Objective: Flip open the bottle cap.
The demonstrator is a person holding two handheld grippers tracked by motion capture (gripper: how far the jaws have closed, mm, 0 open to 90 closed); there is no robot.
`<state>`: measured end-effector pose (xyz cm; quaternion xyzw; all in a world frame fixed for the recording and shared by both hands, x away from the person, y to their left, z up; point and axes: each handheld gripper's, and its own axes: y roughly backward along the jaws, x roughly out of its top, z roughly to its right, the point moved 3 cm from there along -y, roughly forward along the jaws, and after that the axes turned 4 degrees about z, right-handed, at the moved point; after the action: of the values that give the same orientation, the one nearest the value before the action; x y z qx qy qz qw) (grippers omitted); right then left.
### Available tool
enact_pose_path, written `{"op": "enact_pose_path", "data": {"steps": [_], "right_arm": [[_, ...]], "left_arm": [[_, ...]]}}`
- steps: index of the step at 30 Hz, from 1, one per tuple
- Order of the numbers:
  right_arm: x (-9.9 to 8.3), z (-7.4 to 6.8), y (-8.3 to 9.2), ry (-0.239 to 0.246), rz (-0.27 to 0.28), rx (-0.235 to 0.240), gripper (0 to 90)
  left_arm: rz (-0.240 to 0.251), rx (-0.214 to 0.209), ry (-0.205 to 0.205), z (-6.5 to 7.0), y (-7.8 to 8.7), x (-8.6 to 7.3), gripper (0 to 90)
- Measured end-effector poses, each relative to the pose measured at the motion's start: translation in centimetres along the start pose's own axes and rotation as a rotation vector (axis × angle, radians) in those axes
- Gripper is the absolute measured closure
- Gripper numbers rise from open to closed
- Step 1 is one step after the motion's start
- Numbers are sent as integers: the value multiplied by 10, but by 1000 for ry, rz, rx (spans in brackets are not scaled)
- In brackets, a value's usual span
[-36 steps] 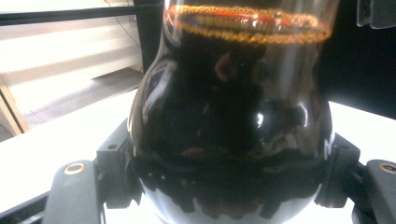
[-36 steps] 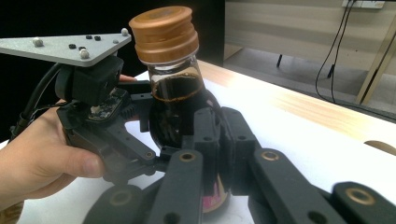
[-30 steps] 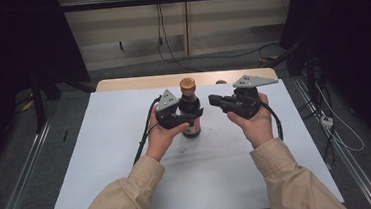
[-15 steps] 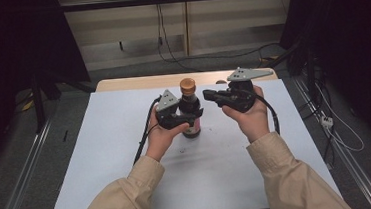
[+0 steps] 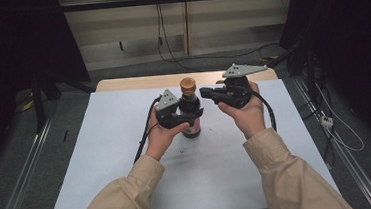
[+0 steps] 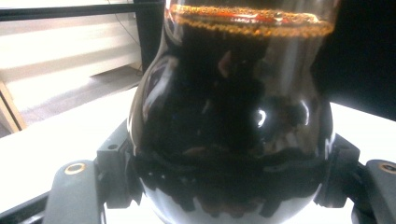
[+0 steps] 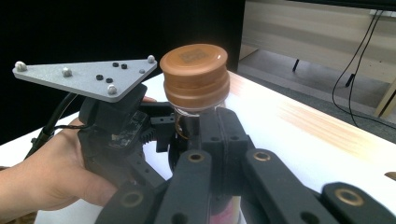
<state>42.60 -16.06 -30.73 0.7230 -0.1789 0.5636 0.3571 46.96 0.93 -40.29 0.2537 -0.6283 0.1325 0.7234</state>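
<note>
A glass bottle (image 5: 192, 129) of dark sauce with a brown cap (image 5: 188, 84) stands upright on the white table (image 5: 102, 156). My left gripper (image 5: 191, 115) is shut around the bottle's round body (image 6: 233, 93), one jaw on each side. My right gripper (image 5: 204, 91) is held above the table just right of the bottle's neck, at about cap height. In the right gripper view its fingers (image 7: 217, 128) lie together, shut on nothing, just below and in front of the cap (image 7: 194, 70). That view also holds the left gripper's grey plate (image 7: 88, 74).
The table's far edge is a wooden strip (image 5: 136, 82). Beyond it are the floor and loose cables (image 5: 169, 45). Metal rails (image 5: 19, 183) run along both sides of the table. Black cables (image 5: 143, 138) trail from both grippers over the tabletop.
My right gripper has risen and moved a little left, closer to the bottle's cap. The left gripper and the bottle have stayed put.
</note>
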Motion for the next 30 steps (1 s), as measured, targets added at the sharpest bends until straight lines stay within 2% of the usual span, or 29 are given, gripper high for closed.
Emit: {"op": "enact_pose_path", "data": {"steps": [21, 30], "right_arm": [[5, -2, -7, 18, -4, 0, 900], [9, -2, -7, 40, -10, 1, 900]], "left_arm": [[-2, 5, 3, 1, 0, 0, 263], [5, 1, 8, 1, 0, -1, 263]]}}
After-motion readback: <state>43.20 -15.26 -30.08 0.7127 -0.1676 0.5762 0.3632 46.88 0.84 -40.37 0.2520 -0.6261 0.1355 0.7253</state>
